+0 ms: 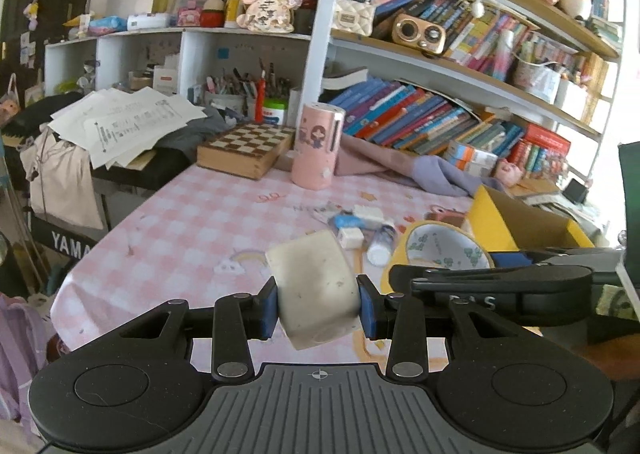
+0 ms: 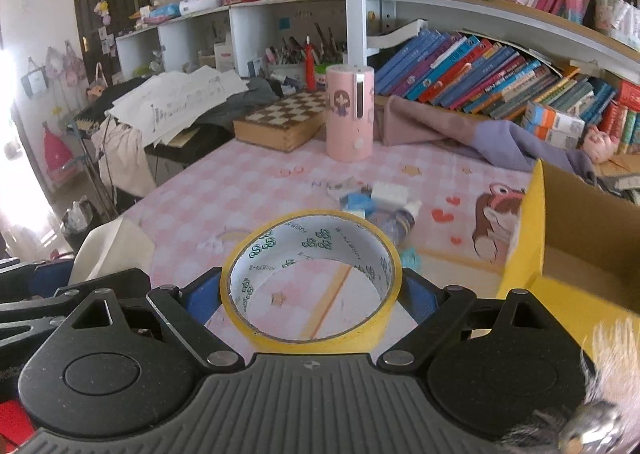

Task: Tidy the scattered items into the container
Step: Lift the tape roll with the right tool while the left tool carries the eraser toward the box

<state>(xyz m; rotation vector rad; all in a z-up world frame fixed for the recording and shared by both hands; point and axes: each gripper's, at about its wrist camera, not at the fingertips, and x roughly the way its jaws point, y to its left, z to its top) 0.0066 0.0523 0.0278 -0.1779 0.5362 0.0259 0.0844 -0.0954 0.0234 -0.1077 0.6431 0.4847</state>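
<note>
My left gripper [image 1: 318, 304] is shut on a large off-white eraser block [image 1: 314, 288], held above the pink checked tablecloth [image 1: 168, 238]. My right gripper [image 2: 312, 290] is shut on a yellow tape roll [image 2: 310, 278], its blue pads [image 2: 420, 290] pressing both sides; the same tape roll [image 1: 440, 252] shows to the right in the left wrist view. The yellow cardboard box [image 2: 560, 254] stands open at the right, close to the tape. A small pile remains on the cloth: a white eraser [image 1: 351, 238], a small bottle [image 1: 382, 244] and blue-and-white packets [image 2: 376, 196].
A pink cylinder holder [image 1: 318, 146] and a wooden chessboard box [image 1: 246, 148] stand at the back of the table. A purple cloth [image 2: 480, 134] lies before a row of books [image 2: 480, 74]. Loose papers [image 1: 128, 122] sit on a keyboard at the left.
</note>
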